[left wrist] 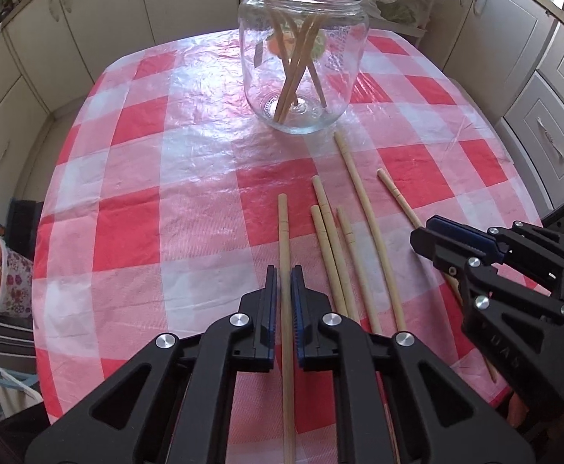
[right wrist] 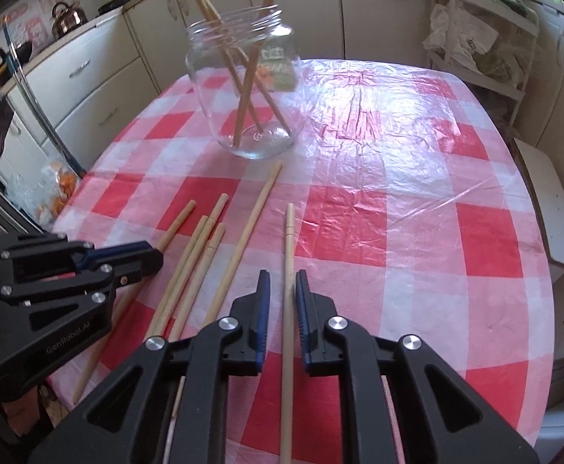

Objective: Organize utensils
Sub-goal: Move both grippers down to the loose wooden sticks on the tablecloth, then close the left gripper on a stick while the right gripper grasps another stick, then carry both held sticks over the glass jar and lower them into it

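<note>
A clear glass jar (left wrist: 303, 50) with several wooden chopsticks in it stands on the red-and-white checked table; it also shows in the right wrist view (right wrist: 245, 89). Several loose chopsticks (left wrist: 336, 247) lie in a row on the cloth. My left gripper (left wrist: 285, 274) is closed on the leftmost chopstick (left wrist: 284, 228), which runs between its fingers. My right gripper (right wrist: 283, 280) straddles the rightmost chopstick (right wrist: 289, 232) with a narrow gap each side. The right gripper also shows in the left wrist view (left wrist: 429, 241), the left gripper in the right wrist view (right wrist: 154, 257).
The checked tablecloth (left wrist: 166, 193) covers the table, with its edge close on my near side. Cream kitchen cabinets (left wrist: 69, 38) surround it. A wire rack with bags (right wrist: 475, 50) stands at the far right. A bag with orange contents (right wrist: 57, 189) lies on the left.
</note>
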Available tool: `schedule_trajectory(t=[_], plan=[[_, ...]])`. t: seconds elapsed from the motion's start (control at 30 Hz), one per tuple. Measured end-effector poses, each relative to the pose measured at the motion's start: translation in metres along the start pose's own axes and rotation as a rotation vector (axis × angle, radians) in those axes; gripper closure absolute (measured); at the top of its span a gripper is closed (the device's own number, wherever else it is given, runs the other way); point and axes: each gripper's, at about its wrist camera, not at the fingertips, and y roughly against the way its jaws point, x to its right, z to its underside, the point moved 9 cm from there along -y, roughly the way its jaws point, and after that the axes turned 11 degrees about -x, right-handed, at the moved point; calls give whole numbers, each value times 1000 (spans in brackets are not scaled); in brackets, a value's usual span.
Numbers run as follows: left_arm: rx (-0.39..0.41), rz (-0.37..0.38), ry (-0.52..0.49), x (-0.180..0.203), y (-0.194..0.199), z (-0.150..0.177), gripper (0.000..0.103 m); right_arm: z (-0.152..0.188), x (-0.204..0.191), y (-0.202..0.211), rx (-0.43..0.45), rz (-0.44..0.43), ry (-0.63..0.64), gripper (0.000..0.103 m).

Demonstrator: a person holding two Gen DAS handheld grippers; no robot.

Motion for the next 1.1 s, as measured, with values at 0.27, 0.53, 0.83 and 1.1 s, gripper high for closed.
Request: schedule_trajectory(t=[0.27,0.53,0.83,1.1], plan=[[25,5,-20,3,4,-2,98,2,10,1,16,-71,-62,97],[262,123,78,-16,63,-11,98,-12,35,35,185,-285,-298,97],[652,273,129,-20,164,-54,98,-67,35,139,618,-384,-328,97],[872,337,173,-24,210,-104,98,-139,39,200,916,-416,-363,97]])
